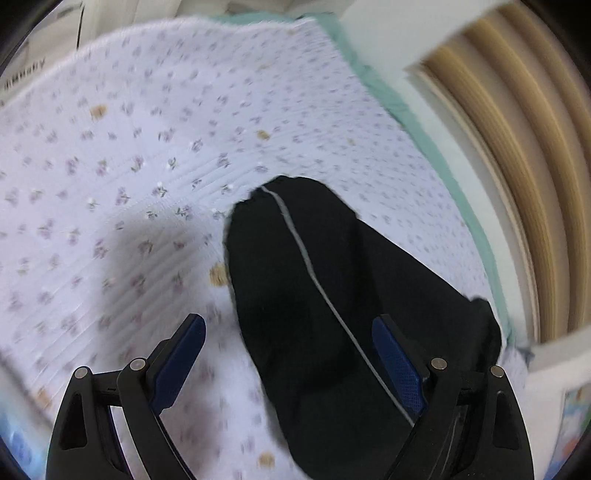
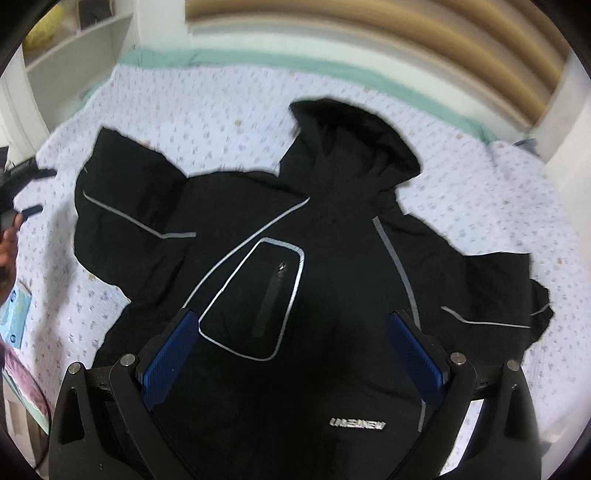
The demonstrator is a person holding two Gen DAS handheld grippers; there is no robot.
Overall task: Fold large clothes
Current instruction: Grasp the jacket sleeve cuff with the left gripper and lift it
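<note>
A black hooded jacket [image 2: 332,258] with grey reflective piping lies spread front-up on a floral bedspread [image 2: 221,122], hood toward the far side, sleeves out to both sides. My right gripper [image 2: 295,325] is open and empty, hovering over the jacket's chest near the outlined pocket [image 2: 258,299]. In the left wrist view one black sleeve [image 1: 314,277] with a grey stripe lies on the bedspread [image 1: 129,166]. My left gripper [image 1: 288,328] is open and empty above that sleeve. It also shows at the far left of the right wrist view [image 2: 33,192].
A mint-green sheet edge [image 2: 295,66] borders the bed's far side. A tan ribbed headboard or wall [image 2: 406,33] lies beyond. White shelves [image 2: 74,62] stand at the far left. Colourful items [image 2: 14,306] lie at the bed's left edge.
</note>
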